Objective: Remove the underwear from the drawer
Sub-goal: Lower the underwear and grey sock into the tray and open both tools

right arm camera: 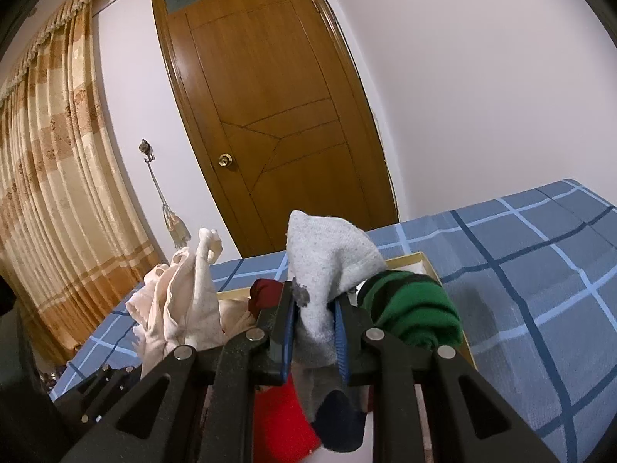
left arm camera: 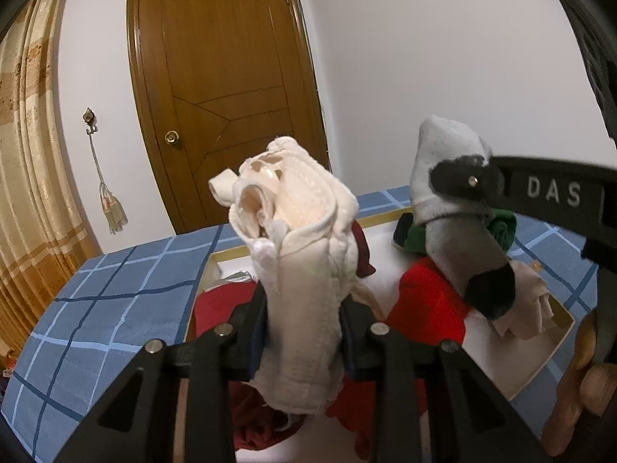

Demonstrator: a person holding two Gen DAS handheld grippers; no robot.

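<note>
Cream underwear (left arm camera: 304,270) is pinched tight in the left tool (left arm camera: 304,320), lifted clear above the drawer (left arm camera: 555,351) lying on the blue checked bed (left arm camera: 115,289). Right tool (right arm camera: 314,328) is clamped on a grey sock (right arm camera: 327,270). Lift-out looks done; next comes carrying sideways over the drawer's rim to open bedcover, plenty free on both sides.
</note>
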